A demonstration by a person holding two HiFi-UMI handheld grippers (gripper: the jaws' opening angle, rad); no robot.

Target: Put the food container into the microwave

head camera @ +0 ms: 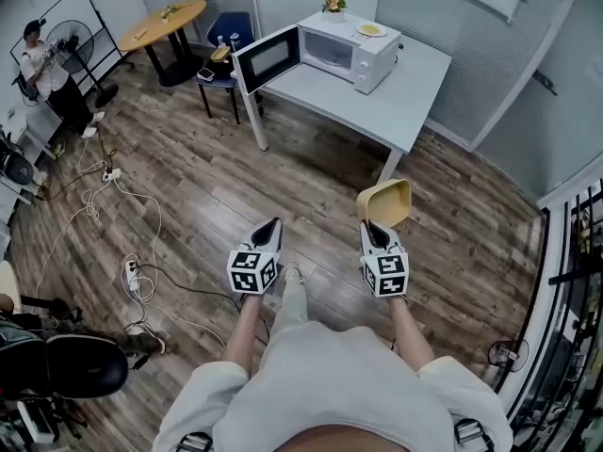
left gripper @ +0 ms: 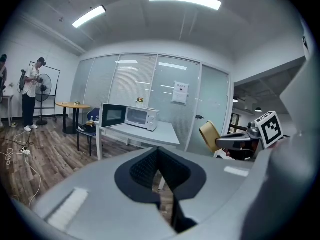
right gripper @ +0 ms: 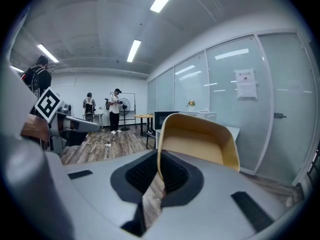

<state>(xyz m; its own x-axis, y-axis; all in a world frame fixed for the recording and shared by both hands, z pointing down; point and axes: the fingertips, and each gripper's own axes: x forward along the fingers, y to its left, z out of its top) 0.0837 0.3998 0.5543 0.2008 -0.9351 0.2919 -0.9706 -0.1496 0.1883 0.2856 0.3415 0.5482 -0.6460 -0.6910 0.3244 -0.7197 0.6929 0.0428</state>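
Both forearms stretch forward toward the open microwave (head camera: 344, 53), well short of its surface (head camera: 407, 97). The right gripper (head camera: 375, 226) has its jaws pinching one wall of the food container (head camera: 386, 202), a shallow yellow tub tipped on edge. The left gripper (head camera: 273, 222) has its jaws pressed together, empty.

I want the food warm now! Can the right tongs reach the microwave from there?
Probably not yet. The right tongs, shut on the yellow container, are far from the microwave, with a long stretch of wooden floor between. Nothing seems to block the way, though, and the microwave's door stands open.
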